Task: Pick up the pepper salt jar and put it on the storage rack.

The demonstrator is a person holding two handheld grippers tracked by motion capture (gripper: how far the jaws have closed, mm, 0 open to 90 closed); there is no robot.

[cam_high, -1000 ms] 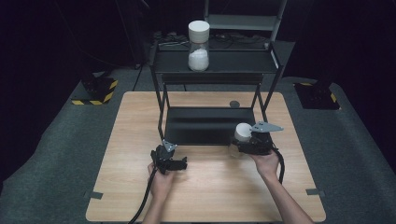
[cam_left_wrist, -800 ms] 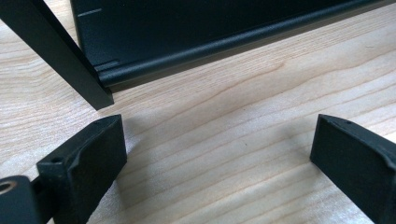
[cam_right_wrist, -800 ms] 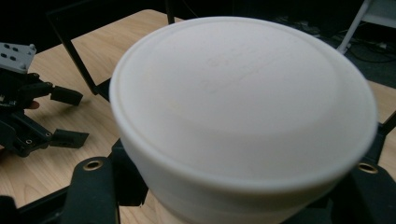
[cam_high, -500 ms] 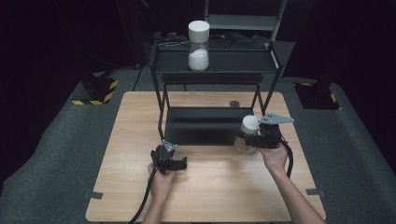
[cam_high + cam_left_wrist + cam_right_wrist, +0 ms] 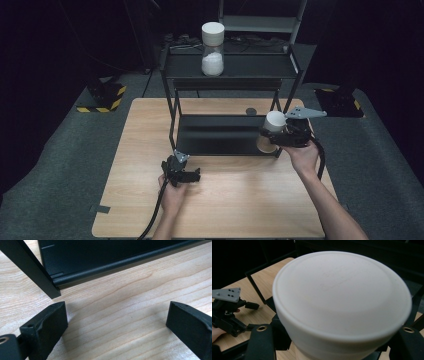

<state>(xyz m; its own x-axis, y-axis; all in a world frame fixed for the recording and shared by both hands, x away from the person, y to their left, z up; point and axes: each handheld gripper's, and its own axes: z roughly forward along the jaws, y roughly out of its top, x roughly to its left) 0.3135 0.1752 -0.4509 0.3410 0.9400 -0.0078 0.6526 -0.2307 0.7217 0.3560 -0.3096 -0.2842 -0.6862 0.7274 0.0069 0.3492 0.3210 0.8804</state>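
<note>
The right gripper's fingers are clamped on either side of a white-lidded jar, whose broad lid blocks most of the right gripper view — the body below the lid is cut off there. In the high view the jar is tilted and held at the right end of the black rack's lower shelf, at its front right corner; since a second ago it has moved right and farther from the person. A second jar, white-capped with white contents, stands upright on the rack's top shelf.

The left gripper rests low on the wooden surface in front of the rack's left leg, unchanged from before, its fingers spread wide with only bare wood between them. Whether the held jar's base touches the shelf is hard to tell — the gripper and hand cover it.
</note>
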